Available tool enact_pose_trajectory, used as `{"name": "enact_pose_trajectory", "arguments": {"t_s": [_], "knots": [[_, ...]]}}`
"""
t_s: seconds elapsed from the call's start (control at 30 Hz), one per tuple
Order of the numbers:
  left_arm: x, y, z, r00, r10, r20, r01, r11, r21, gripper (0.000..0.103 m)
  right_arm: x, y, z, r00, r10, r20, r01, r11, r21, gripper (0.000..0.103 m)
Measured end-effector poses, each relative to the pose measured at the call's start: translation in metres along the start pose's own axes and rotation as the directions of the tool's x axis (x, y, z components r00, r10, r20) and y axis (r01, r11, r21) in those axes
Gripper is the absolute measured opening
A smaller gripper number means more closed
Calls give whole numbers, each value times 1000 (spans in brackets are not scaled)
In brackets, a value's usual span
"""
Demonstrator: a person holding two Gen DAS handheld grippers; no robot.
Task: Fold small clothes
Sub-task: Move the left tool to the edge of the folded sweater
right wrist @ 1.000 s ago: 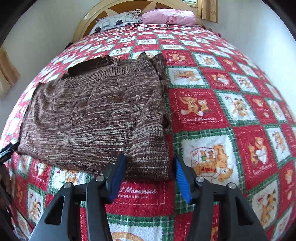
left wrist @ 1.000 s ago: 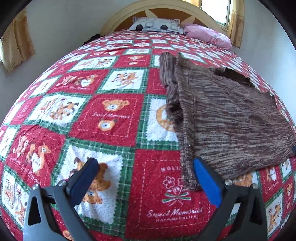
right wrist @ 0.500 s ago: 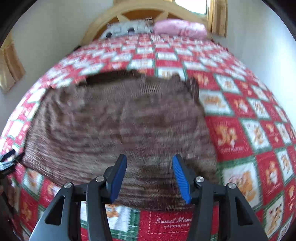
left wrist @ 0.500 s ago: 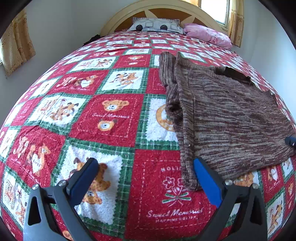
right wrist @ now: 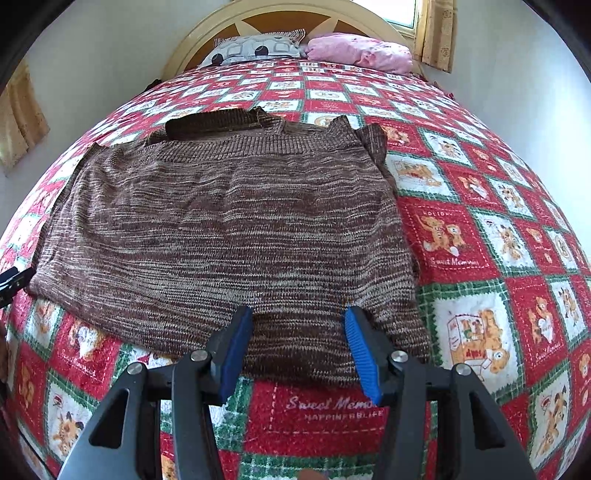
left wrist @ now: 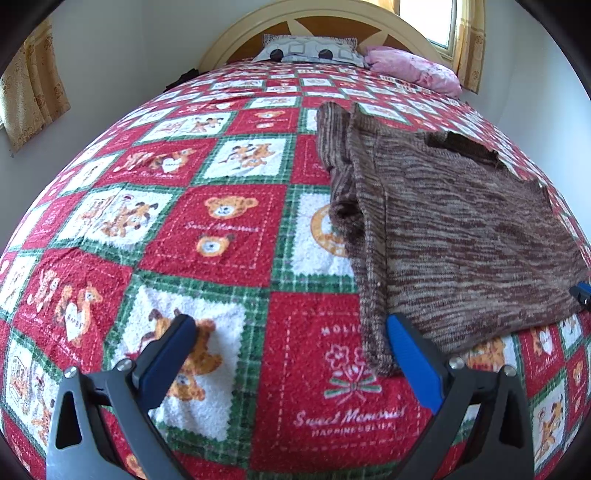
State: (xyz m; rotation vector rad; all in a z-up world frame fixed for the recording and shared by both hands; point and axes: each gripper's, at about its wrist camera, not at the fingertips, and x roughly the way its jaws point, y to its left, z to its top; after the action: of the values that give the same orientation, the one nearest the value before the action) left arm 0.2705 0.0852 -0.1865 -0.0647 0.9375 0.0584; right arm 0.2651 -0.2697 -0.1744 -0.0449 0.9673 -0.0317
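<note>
Two sets of tongs hang over a bed point(left wrist: 221, 236) covered by a red, green and white teddy-bear quilt. Seen from the left wrist, the left tongs point(left wrist: 291, 332) stand wide apart with nothing between them, above the quilt just left of a brown knitted sweater point(left wrist: 461, 236), whose near left corner lies beside the right-hand blue pad. A blue tip of the right tongs point(left wrist: 581, 291) shows at the sweater's far right edge. Seen from the right wrist, the right tongs point(right wrist: 297, 328) stand apart and empty over the sweater's near hem, right of its middle. The sweater point(right wrist: 229, 229) lies flat, collar toward the headboard point(right wrist: 280, 18) and two pillows point(right wrist: 258, 46).
</note>
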Motion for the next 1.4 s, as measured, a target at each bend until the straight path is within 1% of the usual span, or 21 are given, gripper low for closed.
{"name": "enact_pose_trajectory", "arguments": {"t_s": [0.1, 0.17, 0.2, 0.27, 0.33, 0.43, 0.47, 0.5, 0.53, 0.57, 0.63, 0.7, 0.77, 0.8, 0.87, 0.97, 1.03, 1.1, 1.2, 1.3, 1.4], "knots": [[-3, 4, -2, 1000, -19, 4, 19, 1000, -13, 103, -14, 16, 6, 998, -61, 15, 61, 998, -20, 53], [-6, 4, -4, 1000, -15, 12, 15, 1000, -15, 103, -24, 33, 10, 998, -29, 57, 31, 999, -41, 53], [-7, 4, -5, 1000, -11, 12, 11, 1000, -15, 103, -30, 50, 13, 996, 7, 85, -1, 997, -72, 53], [-9, 4, -8, 1000, -8, 15, 9, 1000, -16, 103, -33, 76, 15, 993, 53, 105, -39, 991, -132, 53], [-10, 5, -9, 1000, -12, 16, 12, 1000, -19, 103, -28, 109, 19, 991, 99, 90, -79, 977, -200, 53], [-10, 7, -9, 1000, -18, 17, 19, 1000, -22, 103, -13, 143, 23, 988, 138, 71, -118, 966, -231, 53], [-10, 7, -9, 1000, -20, 21, 21, 999, -24, 103, -6, 151, 21, 988, 145, 49, -129, 964, -234, 53], [-12, 9, -10, 999, -24, 25, 24, 999, -28, 103, 7, 161, 15, 989, 148, -21, -149, 960, -236, 53], [-14, 11, -11, 999, -29, 31, 31, 999, -37, 103, 10, 167, 8, 991, 130, -25, -132, 961, -241, 53], [-16, 14, -12, 999, -37, 41, 39, 998, -51, 103, 5, 170, 4, 993, 117, 12, -110, 961, -255, 53], [-19, 22, -13, 997, -42, 58, 47, 995, -91, 103, -4, 175, -3, 994, 105, 30, -92, 951, -296, 53], [-20, 33, -13, 996, -54, 69, 63, 987, -147, 103, -13, 173, -4, 992, 121, 46, -102, 951, -292, 53], [-23, 42, -14, 994, -62, 90, 79, 978, -196, 103, -27, 176, -4, 986, 138, 97, -102, 946, -307, 53], [-24, 46, -15, 992, -73, 101, 94, 972, -216, 103, -35, 184, -6, 982, 143, 123, -94, 937, -335, 53], [-27, 56, -16, 989, -82, 124, 112, 959, -259, 103, -46, 202, -10, 972, 185, 148, -109, 903, -416, 53], [-23, 66, -13, 987, -120, 103, 145, 946, -289, 103, -53, 238, -27, 965, 198, 171, -68, 823, -564, 53], [-23, 68, -9, 989, -120, 86, 140, 951, -275, 103, -51, 262, -40, 963, 193, 187, -25, 757, -653, 53], [-28, 69, -4, 992, -87, 87, 105, 965, -238, 103, -47, 281, -49, 961, 182, 209, 19, 711, -703, 53], [-35, 80, 5, 993, -50, 109, 71, 977, -200, 103, -42, 299, -48, 961, 186, 204, 20, 691, -723, 53], [-38, 93, 14, 989, -96, 116, 118, 971, -209, 103, -35, 308, -45, 962, 163, 219, 47, 691, -721, 53], [-36, 101, 25, 982, -146, 120, 168, 965, -201, 103, -27, 311, -40, 961, 155, 230, 51, 715, -697, 53]]}}
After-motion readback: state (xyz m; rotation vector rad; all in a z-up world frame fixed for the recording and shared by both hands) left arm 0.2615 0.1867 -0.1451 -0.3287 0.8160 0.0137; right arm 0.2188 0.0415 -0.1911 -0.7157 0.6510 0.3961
